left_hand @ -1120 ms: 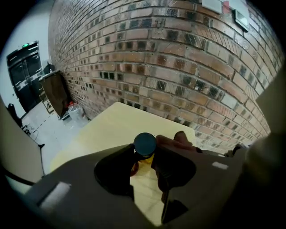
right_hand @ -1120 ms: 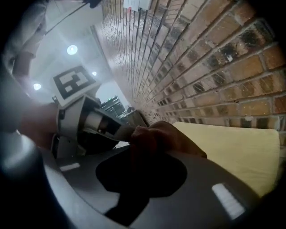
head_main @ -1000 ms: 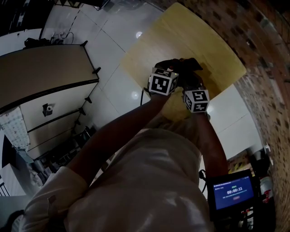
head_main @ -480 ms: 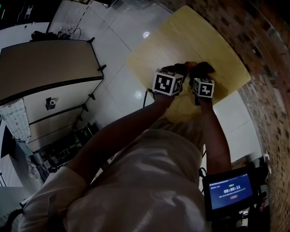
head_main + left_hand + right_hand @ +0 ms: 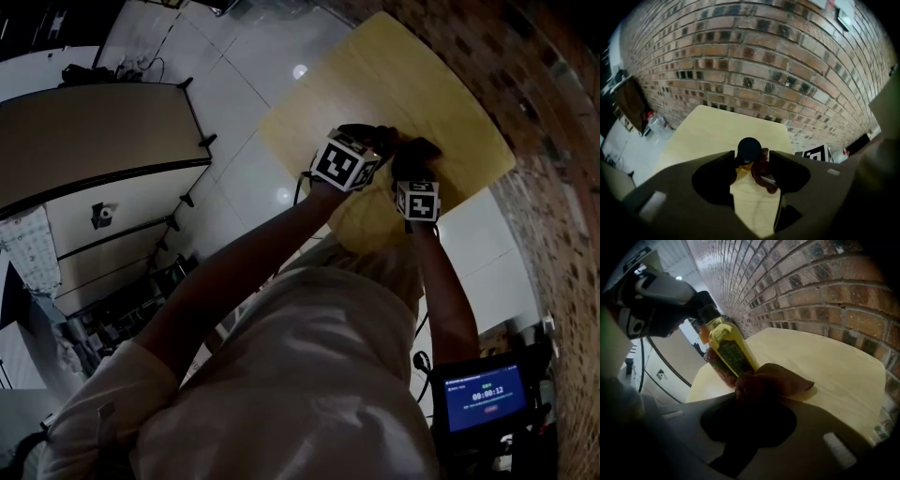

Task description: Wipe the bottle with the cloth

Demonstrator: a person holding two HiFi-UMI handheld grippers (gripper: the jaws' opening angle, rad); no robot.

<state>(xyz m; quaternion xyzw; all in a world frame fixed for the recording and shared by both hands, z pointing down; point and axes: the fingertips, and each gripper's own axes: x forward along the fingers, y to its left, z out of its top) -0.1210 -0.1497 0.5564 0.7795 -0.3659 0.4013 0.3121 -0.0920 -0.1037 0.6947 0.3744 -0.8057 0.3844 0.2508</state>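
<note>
Your right tool [image 5: 757, 401] is gripping a soft, crumpled reddish-brown cloth [image 5: 780, 380]. The cloth is bunching at the jaw tips, and one pointed flap is lying out over the smooth, pale wooden tabletop [image 5: 834, 362]. It is resting against the foot of the bottle [image 5: 727, 350], which is slim, filled with yellow liquid and wearing a dark label, and is standing on the tabletop near the rough brick wall [image 5: 754, 61]. Your left tool [image 5: 751, 158] is sitting open around the bottle's round dark cap [image 5: 749, 146]; its jaws have just been opening and the pads are not squeezing it. The left gripper view is showing only the cap and yellow shoulder from above, while the right gripper view is giving you the label side-on. In the head view, both tools are hiding the bottle.
</note>
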